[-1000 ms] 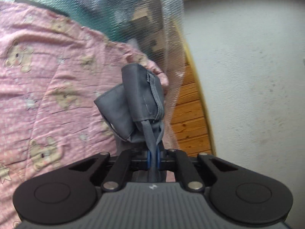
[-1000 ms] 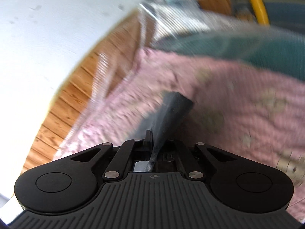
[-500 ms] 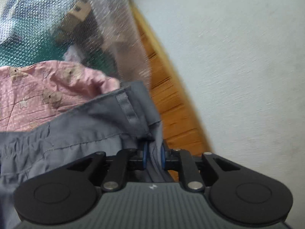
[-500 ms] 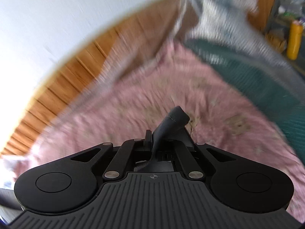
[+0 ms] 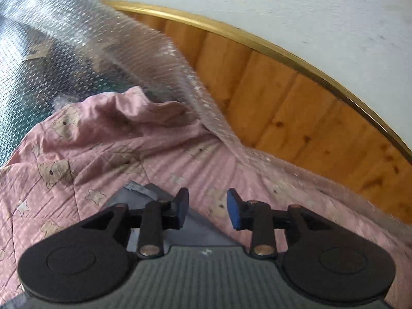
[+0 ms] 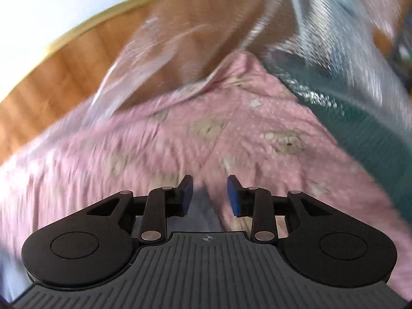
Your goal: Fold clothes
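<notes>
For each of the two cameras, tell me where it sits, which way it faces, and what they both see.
Left wrist: sits on the left gripper, looking forward and down over the pink quilt toward the wooden headboard; its open fingers show, the grey garment just below.
Right wrist: sits on the right gripper, facing down across the quilt, blurred; open fingers show, grey cloth beneath.
Shared: quilt, garment, headboard, bubble wrap, white wall.

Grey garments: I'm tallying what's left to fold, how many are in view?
1. The grey garment lies on the pink bear-print quilt, just under both hand-held grippers; most of it is hidden behind them, so others may be unseen.
</notes>
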`<state>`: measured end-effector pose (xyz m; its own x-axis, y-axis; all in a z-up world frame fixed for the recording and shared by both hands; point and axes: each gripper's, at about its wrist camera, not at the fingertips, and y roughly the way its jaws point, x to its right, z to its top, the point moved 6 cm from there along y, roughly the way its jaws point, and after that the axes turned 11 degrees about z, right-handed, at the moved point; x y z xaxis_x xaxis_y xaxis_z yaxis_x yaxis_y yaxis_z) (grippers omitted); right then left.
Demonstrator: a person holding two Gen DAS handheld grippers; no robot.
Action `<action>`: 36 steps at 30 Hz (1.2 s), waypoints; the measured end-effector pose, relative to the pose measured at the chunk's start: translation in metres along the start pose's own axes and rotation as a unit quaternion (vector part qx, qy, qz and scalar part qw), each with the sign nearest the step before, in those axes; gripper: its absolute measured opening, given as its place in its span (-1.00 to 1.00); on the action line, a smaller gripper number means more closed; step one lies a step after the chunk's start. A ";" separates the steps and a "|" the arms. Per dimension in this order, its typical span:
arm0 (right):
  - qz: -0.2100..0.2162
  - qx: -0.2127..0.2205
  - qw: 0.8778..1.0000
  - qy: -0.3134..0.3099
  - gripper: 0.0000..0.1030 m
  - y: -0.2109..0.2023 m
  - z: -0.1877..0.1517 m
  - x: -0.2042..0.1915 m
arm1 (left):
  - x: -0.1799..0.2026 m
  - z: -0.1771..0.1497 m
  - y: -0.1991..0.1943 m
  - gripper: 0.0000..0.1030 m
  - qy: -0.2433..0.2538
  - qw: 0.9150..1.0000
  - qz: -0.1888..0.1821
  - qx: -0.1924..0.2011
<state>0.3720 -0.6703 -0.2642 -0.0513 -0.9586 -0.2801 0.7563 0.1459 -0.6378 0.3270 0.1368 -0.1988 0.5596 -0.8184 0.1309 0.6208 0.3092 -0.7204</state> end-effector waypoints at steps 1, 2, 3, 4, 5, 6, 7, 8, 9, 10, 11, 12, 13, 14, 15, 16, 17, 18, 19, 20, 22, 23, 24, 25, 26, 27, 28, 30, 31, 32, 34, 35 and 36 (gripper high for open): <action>0.007 -0.017 0.999 -0.035 -0.23 -0.003 -0.008 -0.009 | 0.006 -0.014 -0.007 -0.32 0.017 0.999 -0.024 -0.018; 0.015 -0.041 0.996 -0.074 -0.11 -0.004 -0.018 -0.019 | 0.009 -0.030 -0.009 -0.32 0.031 0.998 -0.045 -0.040; 0.022 -0.062 0.991 -0.113 0.10 -0.005 -0.028 -0.028 | 0.011 -0.045 -0.009 -0.32 0.046 0.996 -0.054 -0.059; 0.021 -0.076 0.985 -0.151 0.15 -0.005 -0.035 -0.038 | 0.010 -0.059 -0.005 -0.32 0.057 0.994 -0.051 -0.079; 0.025 -0.086 0.978 -0.186 0.15 -0.002 -0.042 -0.050 | 0.009 -0.071 0.000 -0.32 0.065 0.992 -0.045 -0.099; 0.038 -0.096 0.972 -0.211 0.16 0.000 -0.048 -0.064 | 0.005 -0.082 0.005 -0.33 0.073 0.991 -0.031 -0.109; 0.056 -0.107 0.964 -0.237 0.21 0.005 -0.053 -0.080 | 0.000 -0.088 0.012 -0.33 0.085 0.990 -0.013 -0.115; 0.074 -0.115 0.955 -0.263 0.25 0.009 -0.056 -0.097 | -0.006 -0.093 0.019 -0.32 0.100 0.988 0.004 -0.121; 0.086 -0.116 0.946 -0.291 0.39 0.014 -0.060 -0.112 | -0.015 -0.095 0.028 -0.36 0.114 0.985 0.031 -0.125; 0.084 -0.116 0.938 -0.316 0.47 0.020 -0.063 -0.123 | -0.027 -0.095 0.037 -0.42 0.119 0.982 0.064 -0.130; 0.072 -0.118 0.933 -0.333 0.45 0.030 -0.064 -0.127 | -0.039 -0.092 0.045 -0.45 0.114 0.981 0.087 -0.130; 0.050 -0.126 0.931 -0.338 0.32 0.043 -0.064 -0.125 | -0.051 -0.087 0.051 -0.61 0.107 0.981 0.105 -0.127; 0.029 -0.138 0.935 -0.326 0.20 0.057 -0.062 -0.116 | -0.062 -0.082 0.056 -0.66 0.103 0.980 0.120 -0.124; 0.009 -0.146 0.940 -0.308 0.19 0.070 -0.059 -0.105 | -0.070 -0.076 0.060 -0.78 0.099 0.978 0.137 -0.122; -0.004 -0.139 0.953 -0.268 0.32 0.076 -0.048 -0.087 | -0.077 -0.070 0.064 -0.91 0.096 0.976 0.156 -0.121; -0.018 -0.131 0.965 -0.227 0.35 0.082 -0.037 -0.068 | -0.082 -0.064 0.067 -0.91 0.092 0.973 0.175 -0.120; -0.032 -0.124 0.974 -0.186 0.35 0.088 -0.027 -0.049 | -0.086 -0.059 0.070 -0.91 0.092 0.970 0.191 -0.121; -0.048 -0.117 0.981 -0.149 0.34 0.093 -0.016 -0.031 | -0.085 -0.056 0.072 -0.91 0.098 0.966 0.206 -0.123; -0.071 -0.113 0.982 -0.131 0.35 0.092 -0.008 -0.011 | -0.082 -0.053 0.074 -0.91 0.108 0.961 0.223 -0.127; -0.086 -0.112 0.984 -0.109 0.39 0.090 0.000 0.008 | -0.080 -0.051 0.075 -0.92 0.117 0.955 0.240 -0.130; -0.053 -0.126 0.989 -0.052 0.04 0.078 0.010 0.028 | -0.068 -0.047 0.068 -0.86 0.131 0.943 0.279 -0.130; -0.046 -0.118 0.991 -0.045 -0.09 0.061 0.014 0.031 | -0.060 -0.044 0.058 -0.73 0.127 0.946 0.273 -0.117; -0.041 -0.105 0.993 -0.041 -0.09 0.041 0.017 0.033 | -0.051 -0.041 0.043 -0.34 0.117 0.955 0.254 -0.099; -0.032 -0.091 0.995 -0.027 0.13 0.018 0.016 0.037 | -0.042 -0.042 0.025 -0.07 0.107 0.965 0.226 -0.082; -0.020 -0.082 0.996 -0.002 0.23 -0.006 0.011 0.042 | -0.032 -0.044 0.006 -0.02 0.096 0.974 0.194 -0.065; -0.011 -0.080 0.996 0.024 0.30 -0.029 -0.002 0.048 | -0.022 -0.049 -0.013 -0.02 0.086 0.981 0.164 -0.056; -0.003 -0.078 0.996 0.048 0.33 -0.051 -0.017 0.054 | -0.013 -0.057 -0.030 -0.01 0.077 0.987 0.134 -0.055; 0.007 -0.085 0.992 0.092 0.41 -0.086 -0.061 0.058 | 0.002 -0.081 -0.057 -0.01 0.061 0.993 0.081 -0.068; 0.012 -0.089 0.989 0.114 0.45 -0.103 -0.083 0.060 | 0.011 -0.097 -0.067 0.01 0.057 0.993 0.056 -0.083; 0.016 -0.092 0.987 0.135 0.45 -0.118 -0.105 0.061 | 0.019 -0.114 -0.076 0.01 0.054 0.993 0.031 -0.100; 0.013 -0.094 0.982 0.166 0.43 -0.131 -0.143 0.061 | 0.037 -0.147 -0.087 0.01 0.058 0.990 -0.005 -0.131; 0.013 -0.089 0.979 0.181 0.40 -0.133 -0.156 0.060 | 0.047 -0.163 -0.093 0.01 0.067 0.987 -0.023 -0.142; 0.013 -0.075 0.978 0.192 0.36 -0.136 -0.166 0.057 | 0.060 -0.180 -0.100 0.01 0.080 0.984 -0.045 -0.155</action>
<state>0.1576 -0.7044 -0.3125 -0.2962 -0.7960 -0.5279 0.6580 0.2306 -0.7168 0.1992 -0.0302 -0.2418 0.4016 -0.9088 0.1133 0.4534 0.0898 -0.8868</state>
